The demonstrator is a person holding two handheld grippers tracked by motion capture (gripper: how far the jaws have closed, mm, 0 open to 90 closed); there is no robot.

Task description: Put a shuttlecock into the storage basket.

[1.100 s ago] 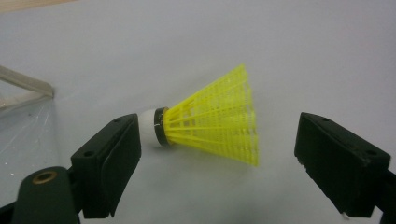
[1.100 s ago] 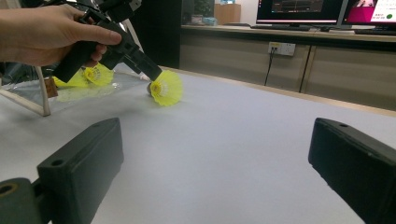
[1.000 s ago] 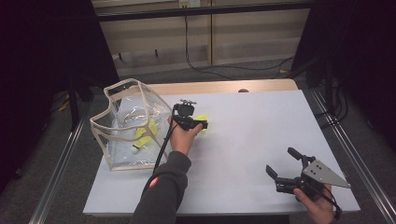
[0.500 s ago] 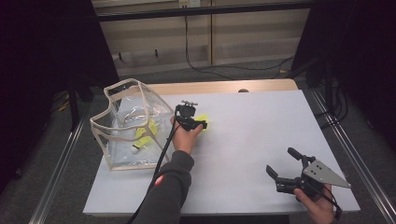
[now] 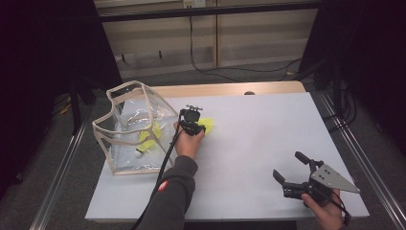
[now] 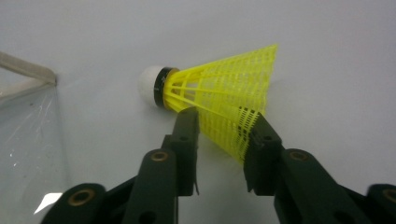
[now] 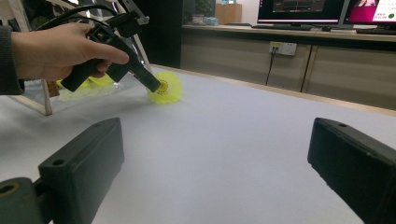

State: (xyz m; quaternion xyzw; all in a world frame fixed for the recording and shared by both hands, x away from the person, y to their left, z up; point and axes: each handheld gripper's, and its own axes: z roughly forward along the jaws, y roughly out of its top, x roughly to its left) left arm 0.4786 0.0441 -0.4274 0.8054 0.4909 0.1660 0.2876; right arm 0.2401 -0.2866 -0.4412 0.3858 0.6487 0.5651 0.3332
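A yellow plastic shuttlecock (image 6: 224, 88) with a white cork tip lies on its side on the white table (image 5: 249, 134), just right of a clear bag (image 5: 129, 129). My left gripper (image 6: 223, 123) reaches down onto it. Its jaws have just been closing and now pinch the open rim of the mesh skirt between them. From above, the shuttlecock (image 5: 208, 124) shows as a yellow patch beside the left gripper (image 5: 197, 128). My right gripper (image 5: 287, 165) rests near the front right of the table, jaws wide apart and empty. The right gripper view looks across at the shuttlecock (image 7: 167, 88).
The clear bag with beige trim stands open at the table's left and holds more yellow shuttlecocks (image 5: 146, 139). Its wall (image 6: 23, 121) is close to the left jaw. A wooden strip (image 5: 230, 89) runs along the table's far edge, with cabinets behind it.
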